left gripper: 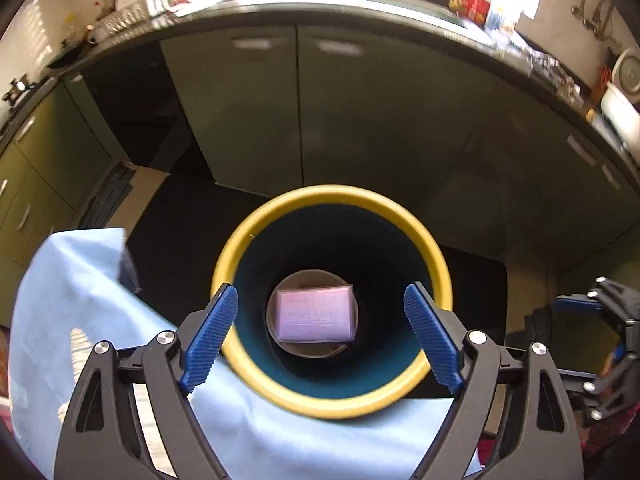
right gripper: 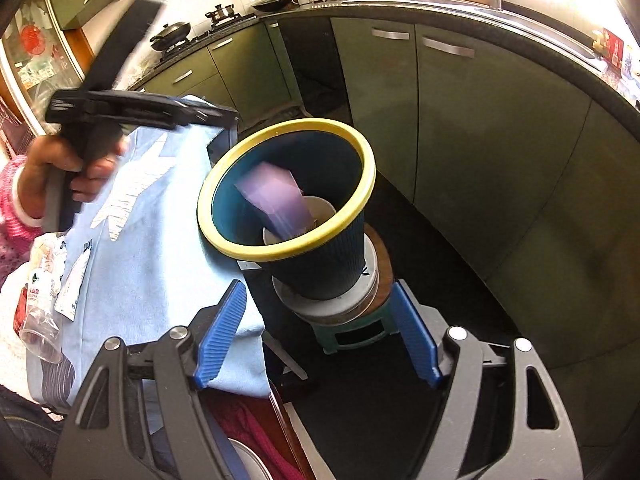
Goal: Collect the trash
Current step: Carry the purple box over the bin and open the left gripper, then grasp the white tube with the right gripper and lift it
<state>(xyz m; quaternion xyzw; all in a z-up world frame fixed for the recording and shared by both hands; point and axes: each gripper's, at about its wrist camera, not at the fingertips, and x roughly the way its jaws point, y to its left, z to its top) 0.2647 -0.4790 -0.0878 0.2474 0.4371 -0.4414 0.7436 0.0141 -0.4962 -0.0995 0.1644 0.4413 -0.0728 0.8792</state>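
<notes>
One pink box [left gripper: 316,314] is landing in the bin [left gripper: 334,196] — both grippers [left gripper: 326,336] [right gripper: 320,334] are gaping empty, cup [right gripper: 40,332] and wrappers [right gripper: 76,280] are still waiting on the table.

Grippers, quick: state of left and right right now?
Left gripper: open, empty, above the yellow-rimmed bin; a purple box is inside the bin.
Right gripper: open, holding nothing.

Olive-green cabinets [right gripper: 380,92] with metal handles run under a dark countertop [right gripper: 520,28] across the upper frame; a stove [right gripper: 176,38] sits upper left, daylight glares upper right, floor [right gripper: 420,240] dark.
</notes>
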